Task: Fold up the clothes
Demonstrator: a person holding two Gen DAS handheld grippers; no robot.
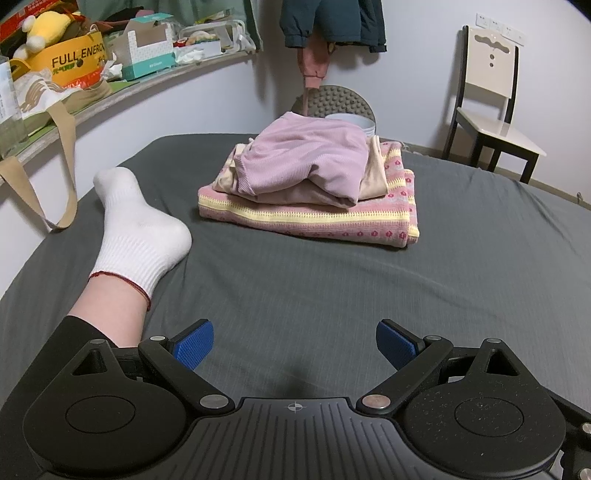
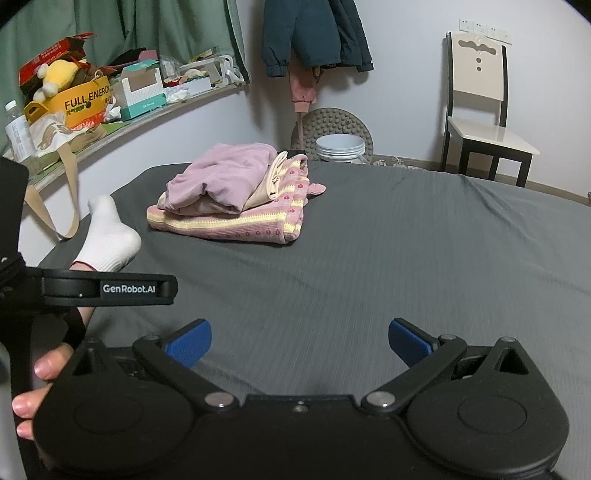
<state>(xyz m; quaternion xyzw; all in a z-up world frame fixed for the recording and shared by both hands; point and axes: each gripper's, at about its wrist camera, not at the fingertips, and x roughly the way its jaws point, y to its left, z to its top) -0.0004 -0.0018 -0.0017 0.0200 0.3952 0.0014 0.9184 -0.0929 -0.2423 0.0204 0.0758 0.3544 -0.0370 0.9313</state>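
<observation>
Clothes lie folded in a small stack (image 1: 310, 184) on the grey bed (image 1: 332, 295), above the middle of the left wrist view and left of centre in the right wrist view (image 2: 229, 199). At the bottom of the stack is a pink and yellow knitted piece (image 1: 306, 218) with a flower pattern; on it sits a beige piece (image 1: 375, 177), and on top a lilac ribbed top (image 1: 303, 158), loosely folded with a rounded bulge at its front edge.

Both grippers are low in their own frames, over bare sheet and well apart from the stack. The left gripper (image 1: 294, 345) has its blue pads (image 1: 195, 345) spread wide with nothing between them. The right gripper (image 2: 300, 343) is likewise released, its blue pads (image 2: 190, 341) apart and empty. In the right wrist view the left gripper's black body (image 2: 107, 288) shows at the left edge, with fingertips of the person's left hand (image 2: 40, 384) wrapped around its handle.

A foot in a white sock (image 1: 140, 229) rests on the bed at the left of the left wrist view, near the stack but not touching it, a thin red thread around the ankle.

Beyond the bed, a cluttered shelf (image 1: 129, 88) runs along the upper left, with a yellow box (image 1: 70, 66) and a plush toy (image 1: 44, 29) on it. Jackets (image 1: 332, 22) hang at top centre, a white bucket (image 2: 340, 147) stands behind the bed, and a chair (image 1: 491, 99) stands at the upper right.
</observation>
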